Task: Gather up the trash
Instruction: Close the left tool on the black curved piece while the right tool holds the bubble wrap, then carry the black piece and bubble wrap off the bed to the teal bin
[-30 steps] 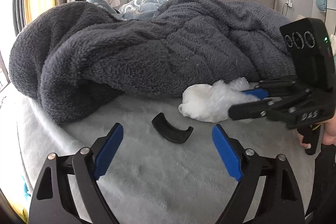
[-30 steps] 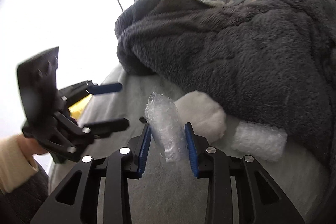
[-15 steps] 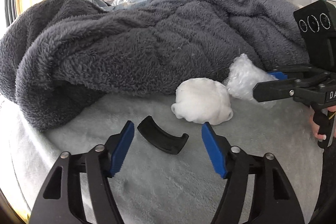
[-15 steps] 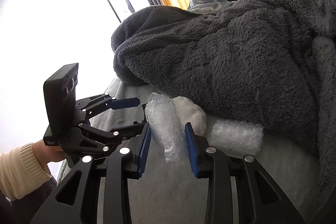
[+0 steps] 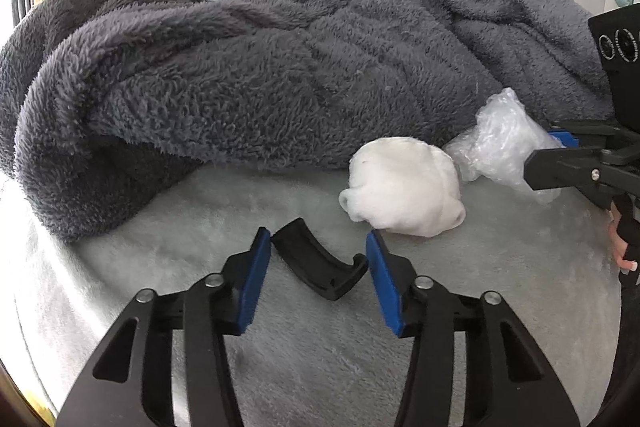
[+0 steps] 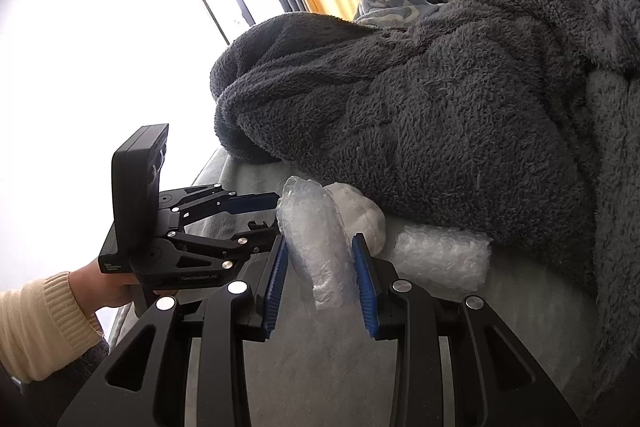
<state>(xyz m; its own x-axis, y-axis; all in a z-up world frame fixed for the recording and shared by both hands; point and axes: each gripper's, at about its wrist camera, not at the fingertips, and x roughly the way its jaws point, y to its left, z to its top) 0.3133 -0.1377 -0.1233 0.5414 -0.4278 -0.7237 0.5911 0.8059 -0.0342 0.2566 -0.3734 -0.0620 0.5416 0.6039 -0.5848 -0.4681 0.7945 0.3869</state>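
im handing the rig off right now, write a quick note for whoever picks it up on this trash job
Left gripper: open, jaws astride the curved black plastic piece on the bed sheet, not yet closed on it.
Right gripper: shut on a clear bubble wrap wad, held above the sheet.
On the bed: white crumpled wad beside the grey fleece blanket; a bubble wrap roll at the blanket's edge.
Done: one wad picked up.
Left: close on the black piece, collect the white wad and roll. No bin in view.
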